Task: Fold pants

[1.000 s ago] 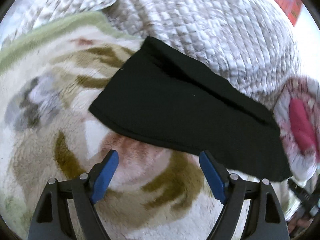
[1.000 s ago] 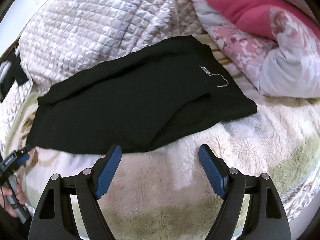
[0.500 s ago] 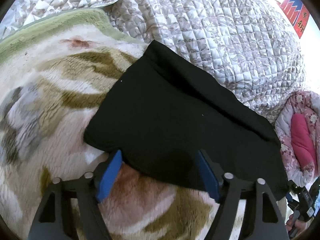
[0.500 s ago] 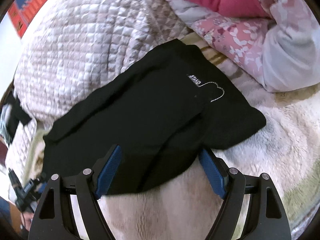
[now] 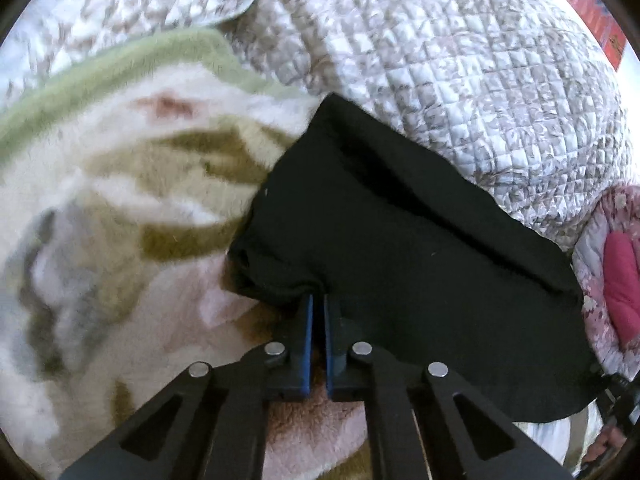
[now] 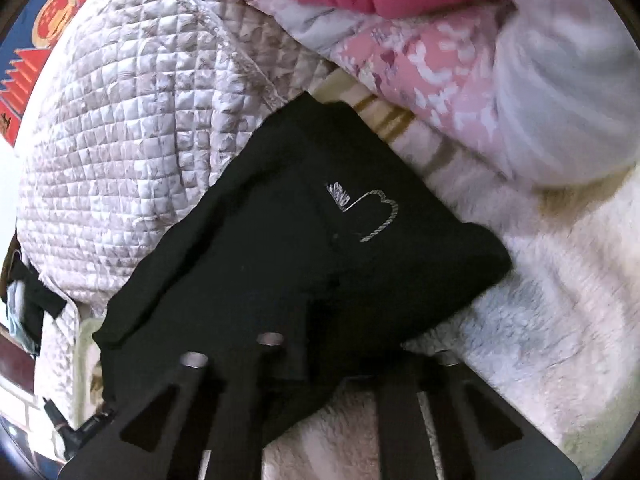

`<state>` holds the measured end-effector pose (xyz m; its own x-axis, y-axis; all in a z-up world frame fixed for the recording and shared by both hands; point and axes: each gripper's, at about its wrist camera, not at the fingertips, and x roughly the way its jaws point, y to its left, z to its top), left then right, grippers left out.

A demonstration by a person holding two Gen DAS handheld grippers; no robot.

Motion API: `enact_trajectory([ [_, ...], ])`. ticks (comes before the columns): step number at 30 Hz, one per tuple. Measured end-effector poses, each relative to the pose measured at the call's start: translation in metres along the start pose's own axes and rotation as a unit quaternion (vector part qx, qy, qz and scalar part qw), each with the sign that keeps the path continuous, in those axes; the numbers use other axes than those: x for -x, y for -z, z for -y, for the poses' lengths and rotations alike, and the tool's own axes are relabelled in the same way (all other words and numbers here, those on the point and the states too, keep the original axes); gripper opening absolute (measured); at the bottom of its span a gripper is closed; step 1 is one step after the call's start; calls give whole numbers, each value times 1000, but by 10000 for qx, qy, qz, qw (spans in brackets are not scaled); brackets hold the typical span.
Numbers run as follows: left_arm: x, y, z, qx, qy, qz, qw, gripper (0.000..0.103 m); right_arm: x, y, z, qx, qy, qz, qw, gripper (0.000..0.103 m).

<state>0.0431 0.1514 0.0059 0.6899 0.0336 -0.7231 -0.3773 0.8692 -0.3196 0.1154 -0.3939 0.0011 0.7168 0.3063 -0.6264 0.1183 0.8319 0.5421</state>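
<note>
Pants [image 5: 400,248]: black, already folded to a flat slab, lying on the fleece blanket [image 5: 120,208] on the bed, far edge butting the quilted comforter [image 5: 460,72] at 12–1 o'clock. Embroidered logo [image 6: 368,212] faces up near the right end.

Left gripper [image 5: 316,300]: blue fingers [image 5: 307,332] pinched together on the near hem at 6 o'clock in the left wrist view; fabric bunches just left of the bite.

Right gripper [image 6: 320,344]: fingertips are buried under or in the dark cloth at 6 o'clock of its view. Can't tell whether they're closed on it.

Risks from here:
- Left bite looks shallow, right at the hem. It probably has only the top layer, so lifting would peel the stack apart instead of carrying it.
- The bunch by the left fingers likely gets dragged into the next fold as a crease.
- If the right side isn't actually gripped, a lift goes one-sided and the slab skews or slides.
- Fleece is grabby, so the bottom layer may stay behind.
- Pink floral pillow [image 6: 460,92] at 1–2 o'clock sits near the right end and could snag a swung fold.
</note>
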Motion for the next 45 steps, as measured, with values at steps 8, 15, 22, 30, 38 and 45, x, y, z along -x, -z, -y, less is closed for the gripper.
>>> enact_trajectory([
  [8, 77, 11, -11, -16, 121, 334, 9994, 4, 67, 10, -10, -31, -456, 5, 9990, 5],
  [15, 93, 61, -29, -10, 21, 19, 10000, 4, 80, 56, 21, -117, -94, -522, 9985, 5],
  [22, 108, 81, -35, 193, 107, -12, 9998, 5, 99, 52, 12, 51, -137, -377, 9992, 5],
  [30, 97, 100, -46, 329, 38, -392, 9987, 5, 89, 69, 38, -188, 229, -687, 9972, 3],
  [38, 130, 86, -73, 618, -739, 103, 9953, 6, 101, 72, 34, -101, 344, -606, 9975, 3],
  [45, 138, 80, -49, 135, -362, 242, 9990, 6, 129, 70, 21, 50, 859, -99, 9962, 25],
])
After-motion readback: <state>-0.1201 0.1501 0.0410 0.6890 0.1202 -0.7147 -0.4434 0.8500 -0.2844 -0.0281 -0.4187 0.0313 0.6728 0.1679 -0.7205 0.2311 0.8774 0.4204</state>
